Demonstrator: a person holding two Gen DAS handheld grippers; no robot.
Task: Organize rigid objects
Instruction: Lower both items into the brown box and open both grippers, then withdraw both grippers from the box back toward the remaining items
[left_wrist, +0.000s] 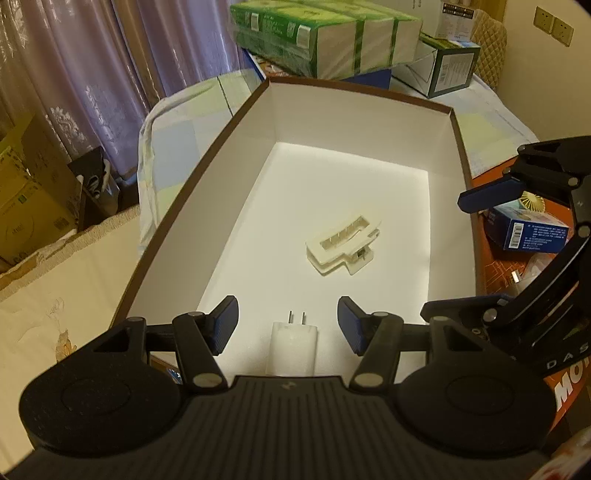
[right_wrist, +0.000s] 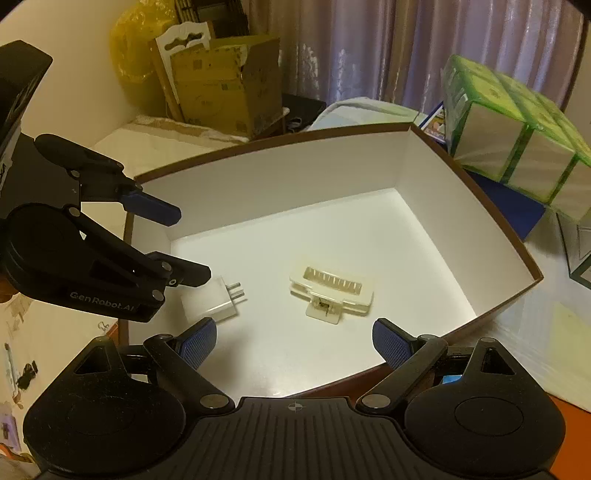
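Your left gripper (left_wrist: 288, 325) hangs over the near end of the box (left_wrist: 207, 173), jaws about half spread and empty; the charger (left_wrist: 291, 347) lies on the box floor between them at bottom centre of the left view, prongs pointing away from you, with neither pad pressing on it. Your right gripper (right_wrist: 293, 343) stands wide, also empty, low in its own view over the box's near edge, and the hair clip (right_wrist: 332, 291) lies mid-frame ahead of it, well apart from the charger.

Both things already sit inside the box. More items wait outside on the orange surface at the right of the left view, a small blue carton (left_wrist: 524, 229) among them.

The charger looks like a light, stiff, smooth plastic block, so it could slip: take it across its flat sides, not by the prongs. The clip is probably light too, but its teeth and spring hinge look breakable; close on the solid body, across its width. The carton should crush a little, so squeeze gently on its long faces.
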